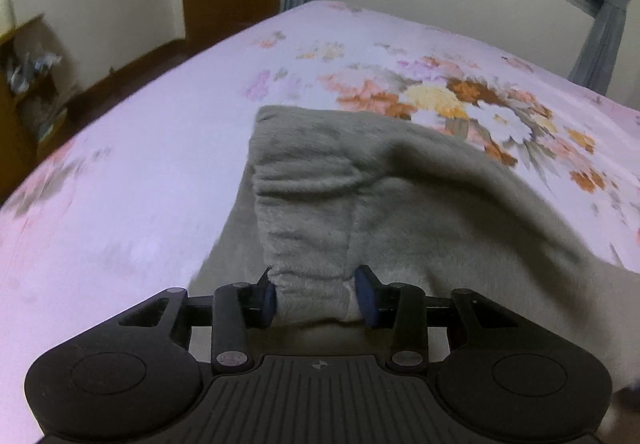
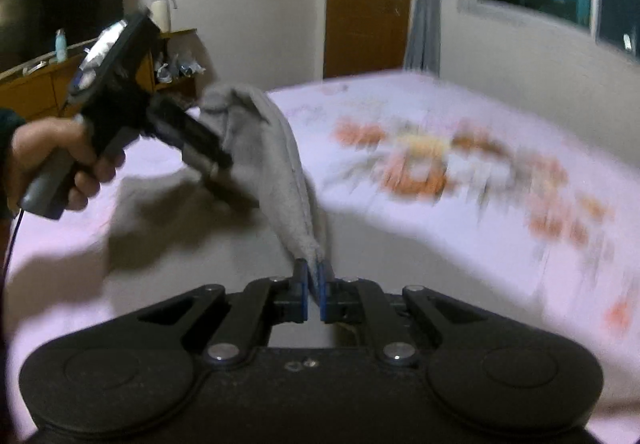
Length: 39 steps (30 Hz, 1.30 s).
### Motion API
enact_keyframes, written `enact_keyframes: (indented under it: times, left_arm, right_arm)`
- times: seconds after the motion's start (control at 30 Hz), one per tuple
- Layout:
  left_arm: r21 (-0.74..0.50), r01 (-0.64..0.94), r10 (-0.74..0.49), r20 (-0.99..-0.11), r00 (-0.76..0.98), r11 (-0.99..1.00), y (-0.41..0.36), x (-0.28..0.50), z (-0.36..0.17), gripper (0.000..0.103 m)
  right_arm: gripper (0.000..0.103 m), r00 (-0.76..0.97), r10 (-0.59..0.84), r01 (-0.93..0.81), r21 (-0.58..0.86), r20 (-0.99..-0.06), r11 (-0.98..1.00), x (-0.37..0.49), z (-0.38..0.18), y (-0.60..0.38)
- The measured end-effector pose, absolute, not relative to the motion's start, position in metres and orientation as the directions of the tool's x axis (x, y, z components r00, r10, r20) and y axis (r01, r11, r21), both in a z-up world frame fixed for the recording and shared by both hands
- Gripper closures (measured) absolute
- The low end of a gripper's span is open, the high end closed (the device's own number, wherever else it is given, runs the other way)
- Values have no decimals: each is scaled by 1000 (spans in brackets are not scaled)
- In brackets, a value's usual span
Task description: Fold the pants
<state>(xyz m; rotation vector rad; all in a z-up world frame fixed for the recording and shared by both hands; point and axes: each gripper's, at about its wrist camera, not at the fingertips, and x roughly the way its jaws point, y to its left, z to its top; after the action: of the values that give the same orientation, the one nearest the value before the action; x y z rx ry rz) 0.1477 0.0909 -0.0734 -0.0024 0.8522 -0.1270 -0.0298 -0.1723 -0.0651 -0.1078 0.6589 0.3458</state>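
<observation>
Grey fleece pants (image 1: 360, 204) lifted off the floral bedsheet (image 1: 140, 164), strung between both grippers. Left gripper (image 1: 316, 294) pinching a thick gathered bunch of fabric (jaws fairly wide around it). Right gripper (image 2: 314, 284) clamped nearly closed on a thin edge; right view blurred.

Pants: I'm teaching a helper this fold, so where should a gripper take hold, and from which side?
Grip the gray pants at the gathered waistband edge, coming in from the near side along the bed. The left gripper holds the thick bunched band; the right gripper pinches a thin edge.
</observation>
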Motion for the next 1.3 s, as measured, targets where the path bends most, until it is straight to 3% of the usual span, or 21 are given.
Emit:
enact_keyframes:
  times: [0.13, 0.23, 0.27, 0.33, 0.4, 0.63, 0.77, 0.8, 0.83, 0.93, 1.13, 1.2, 1.3]
  left_arm:
    - [-17, 98, -75, -779, 622, 995, 104, 118, -82, 60]
    - [-72, 61, -93, -809, 580, 996, 121, 102, -84, 57]
    - [-92, 52, -105, -809, 579, 994, 127, 93, -81, 55]
    - [-127, 45, -129, -799, 587, 991, 135, 74, -75, 35]
    - [-173, 30, -157, -789, 594, 984, 139, 60, -70, 33]
    - [-412, 4, -354, -778, 519, 911, 133, 44, -81, 33]
    - [-452, -36, -372, -773, 514, 891, 119, 51, -96, 33]
    - [-467, -54, -375, -768, 519, 882, 118, 55, -99, 34]
    - [-479, -68, -376, -762, 527, 875, 118, 59, -102, 43]
    - [-491, -104, -369, -764, 530, 865, 118, 72, -106, 57]
    - [-471, -130, -340, -777, 530, 872, 121, 93, -113, 57]
    - [-423, -116, -308, -797, 520, 899, 119, 99, -115, 57]
    - [-404, -76, -311, -798, 516, 912, 121, 105, -112, 57]
  right_arm:
    - [88, 689, 243, -277, 62, -683, 959, -40, -95, -172]
    - [82, 682, 251, -237, 117, -687, 964, -48, -94, -175]
    - [81, 688, 256, -228, 133, -679, 965, -53, -90, -176]
    - [78, 695, 269, -199, 180, -667, 963, -59, -84, -185]
    - [77, 689, 263, -145, 226, -675, 963, -64, -86, -198]
    - [76, 680, 257, 9, 358, -686, 934, -72, -94, -228]
    - [76, 678, 281, 63, 434, -679, 898, -71, -102, -237]
    - [76, 676, 289, 80, 458, -677, 885, -70, -104, -240]
    - [76, 676, 295, 98, 479, -675, 872, -70, -106, -243]
    - [76, 693, 299, 163, 546, -657, 822, -63, -112, -257]
    - [82, 742, 301, 320, 712, -598, 625, -41, -139, -286]
    - [94, 747, 303, 330, 727, -591, 602, -37, -144, -286]
    - [97, 764, 282, 290, 699, -581, 654, -44, -135, -279]
